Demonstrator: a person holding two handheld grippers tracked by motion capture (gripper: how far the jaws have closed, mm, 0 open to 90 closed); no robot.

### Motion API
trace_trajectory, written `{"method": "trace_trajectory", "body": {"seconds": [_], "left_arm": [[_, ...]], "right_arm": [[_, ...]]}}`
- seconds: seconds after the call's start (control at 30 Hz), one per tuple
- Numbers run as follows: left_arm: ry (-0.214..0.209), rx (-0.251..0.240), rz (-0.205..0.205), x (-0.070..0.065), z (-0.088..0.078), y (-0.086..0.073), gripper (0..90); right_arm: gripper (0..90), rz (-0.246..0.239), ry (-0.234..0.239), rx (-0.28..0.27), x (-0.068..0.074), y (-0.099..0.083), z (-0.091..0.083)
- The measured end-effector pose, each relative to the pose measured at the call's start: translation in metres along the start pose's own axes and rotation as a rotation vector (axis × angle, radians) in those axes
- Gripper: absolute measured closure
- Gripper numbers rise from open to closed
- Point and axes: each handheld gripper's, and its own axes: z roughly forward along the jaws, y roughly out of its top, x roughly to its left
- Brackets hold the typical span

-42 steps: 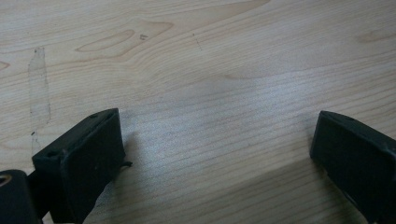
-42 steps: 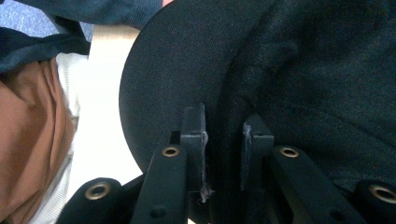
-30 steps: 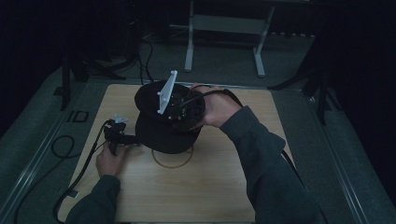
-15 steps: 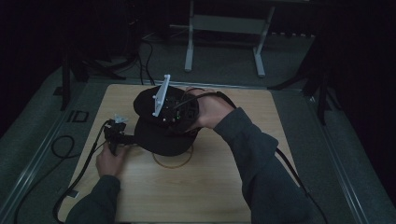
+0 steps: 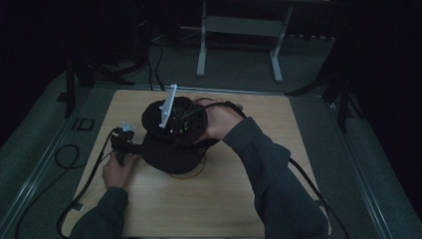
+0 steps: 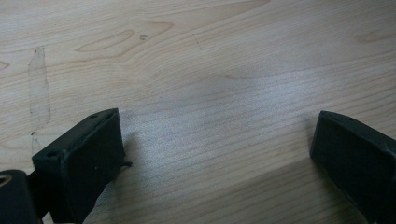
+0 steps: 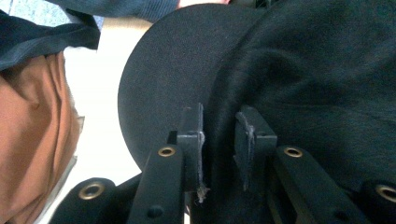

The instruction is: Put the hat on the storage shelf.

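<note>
A black hat (image 5: 166, 149) sits in the middle of the high view, on the wooden table (image 5: 278, 129). It is a soft, fuzzy hat with a round top and a wide flat brim all the way around. In the right gripper view the brim (image 7: 159, 79) looks like a dark round plate, and the top part (image 7: 317, 70) fills the right side of the frame.

The right gripper (image 7: 219, 130) has its 2 jaws close together, pinching a fold of the hat where the top meets the brim. The right hand (image 5: 216, 119) holds that gripper above the hat.

The left gripper (image 5: 122, 144) lies at the left of the hat, by the brim. In the left gripper view its 2 jaws stand wide apart over bare wood, with nothing between them.

Compared with 1 second ago, the right gripper has tipped and come a little lower and more toward the left of the frame. The hat is in the same place. The left gripper has not moved.
</note>
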Motion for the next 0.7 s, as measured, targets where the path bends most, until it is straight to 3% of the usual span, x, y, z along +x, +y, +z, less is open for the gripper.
{"method": "trace_trajectory", "body": {"seconds": [0.17,0.5,0.7], "left_arm": [[0.001,0.001,0.000,0.0000,-0.0001,0.0001,2.3],[0.000,0.001,0.001,0.0001,0.0000,0.0000,2.3],[0.000,0.001,0.002,0.0001,0.0000,0.0000,2.3]], "right_arm": [[71.7,0.000,0.009,-0.009,-0.0018,-0.0009,0.0029],[61.0,0.023,0.016,-0.046,-0.0038,-0.0022,0.0012],[61.9,0.028,0.001,-0.055,-0.0048,-0.0032,-0.0010]]}}
